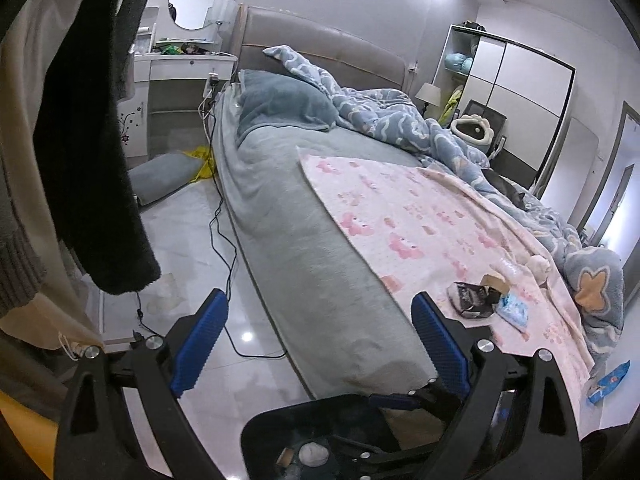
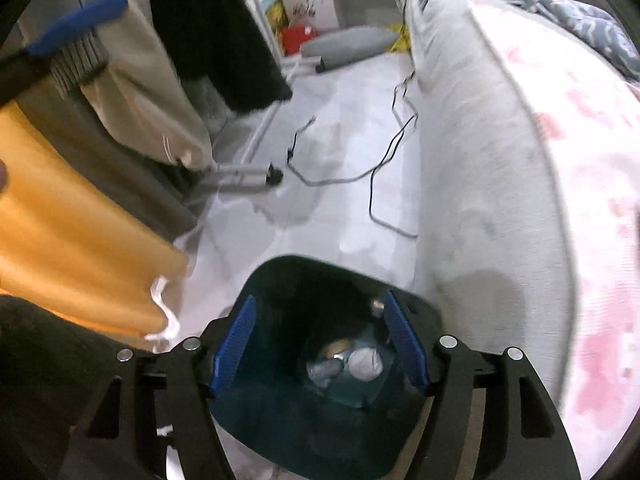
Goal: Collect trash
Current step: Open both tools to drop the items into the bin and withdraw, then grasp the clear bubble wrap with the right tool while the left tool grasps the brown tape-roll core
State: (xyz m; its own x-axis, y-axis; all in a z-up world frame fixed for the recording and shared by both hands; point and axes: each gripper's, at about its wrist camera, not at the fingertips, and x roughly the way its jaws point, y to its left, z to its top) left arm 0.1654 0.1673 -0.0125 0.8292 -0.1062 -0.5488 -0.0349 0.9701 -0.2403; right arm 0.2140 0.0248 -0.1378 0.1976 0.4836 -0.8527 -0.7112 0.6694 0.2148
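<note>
In the right wrist view my right gripper [image 2: 320, 336] hangs open above a dark teal bin [image 2: 280, 432] on the floor beside the bed, with nothing between its fingers. A white crumpled ball [image 2: 364, 364] and a silvery wrapper [image 2: 326, 370] lie in the bin. In the left wrist view my left gripper [image 1: 320, 320] is open and empty, pointing over the bed's edge. On the pink blanket [image 1: 400, 216] lie a dark wrapper [image 1: 472, 300], a light blue packet [image 1: 512, 310] and a brown scrap [image 1: 494, 282]. Another blue wrapper [image 1: 608, 382] lies past the blanket's right edge.
Black cables [image 2: 384, 168] trail over the pale floor along the bed. Hanging clothes [image 1: 92, 140] and an orange cloth [image 2: 72, 232] crowd the left side. A grey pillow [image 1: 164, 172] lies on the floor near a white dresser [image 1: 180, 68]. A rumpled blue duvet [image 1: 400, 120] covers the bed's far side.
</note>
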